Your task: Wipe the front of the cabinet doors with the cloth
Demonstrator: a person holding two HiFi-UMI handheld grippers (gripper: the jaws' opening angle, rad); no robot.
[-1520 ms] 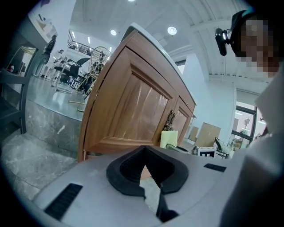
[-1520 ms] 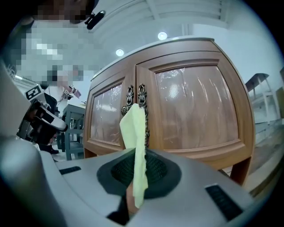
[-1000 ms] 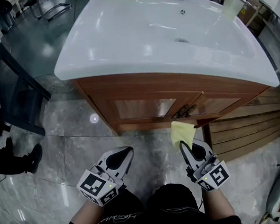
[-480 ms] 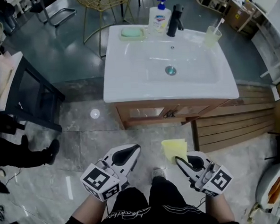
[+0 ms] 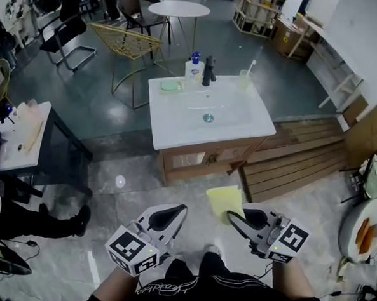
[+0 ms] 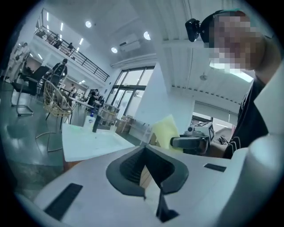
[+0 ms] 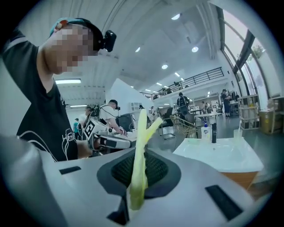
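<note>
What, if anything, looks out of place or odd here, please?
Nothing looks spilled, askew or damaged. One oddity is that the yellow cloth, pinched in the right tool, is held well short of the cabinet doors and touches nothing.

Yellow cloth (image 5: 224, 199), white basin (image 5: 173, 132), brown cabinet doors (image 5: 205, 157)

A large open-plan lab or studio hall, not a home; a freestanding washbasin (image 5: 174, 131) on a wooden vanity cabinet (image 5: 205, 157) stands alone on polished stone floor (image 5: 115, 205); 1 gold wire chair (image 5: 128, 45), 1 round white table (image 5: 178, 9), open shelving (image 5: 259, 9); a railed mezzanine (image 6: 75, 55) under a high, spot-lit ceiling.
</note>
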